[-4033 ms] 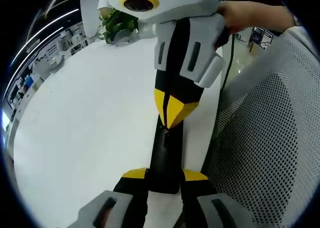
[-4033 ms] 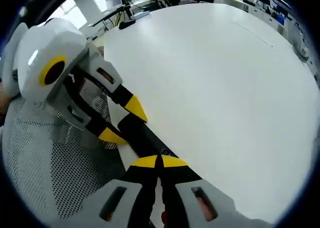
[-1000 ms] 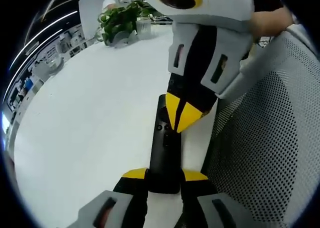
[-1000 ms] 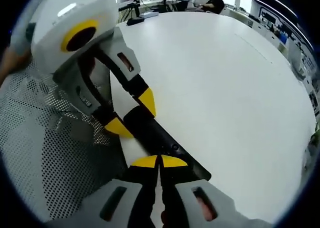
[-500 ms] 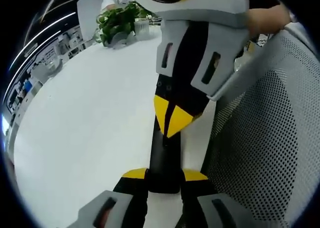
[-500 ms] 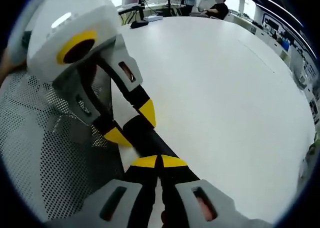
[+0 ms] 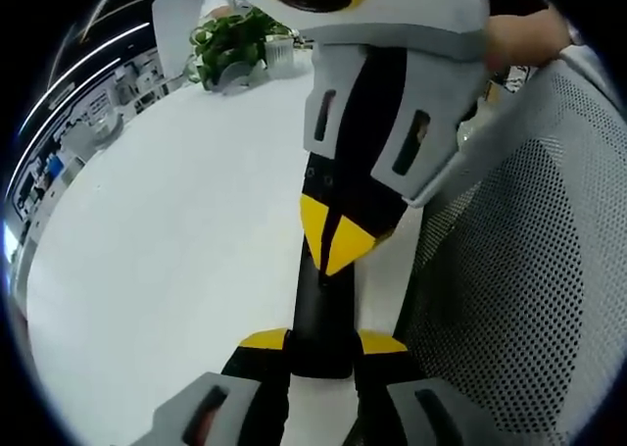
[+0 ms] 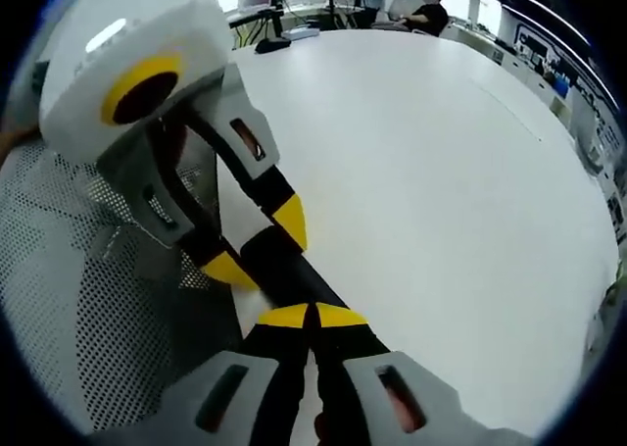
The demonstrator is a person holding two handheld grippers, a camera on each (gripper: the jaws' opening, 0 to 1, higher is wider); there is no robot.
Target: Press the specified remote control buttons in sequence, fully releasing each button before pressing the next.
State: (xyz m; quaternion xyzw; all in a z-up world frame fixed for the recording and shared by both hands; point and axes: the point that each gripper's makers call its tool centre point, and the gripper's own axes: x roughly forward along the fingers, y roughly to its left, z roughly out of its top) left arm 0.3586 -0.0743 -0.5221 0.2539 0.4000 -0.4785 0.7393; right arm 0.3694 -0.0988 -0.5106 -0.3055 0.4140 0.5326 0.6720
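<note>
Remote control [image 7: 320, 314], a long black bar, lies at the near edge of my white counter [image 7: 176, 221], just beside the mesh chair back [image 7: 529, 270], and my left tool [image 7: 323, 340] is clamped on its near end, one yellow tip on each side of it. My right tool [image 7: 335, 250] has its two yellow tips pinched together into a single point with nothing held between them, and that point sits down on the upper face of the remote control, over the button area; in the right gripper view the same closed tips [image 8: 313, 316] meet the black body. I judge I am in the middle of a press, though I cannot tell which button in the sequence this is, nor how many are done. Left to do: lift fully clear, then any remaining presses. A potted plant [image 7: 230, 44] stands at the far end of the counter
</note>
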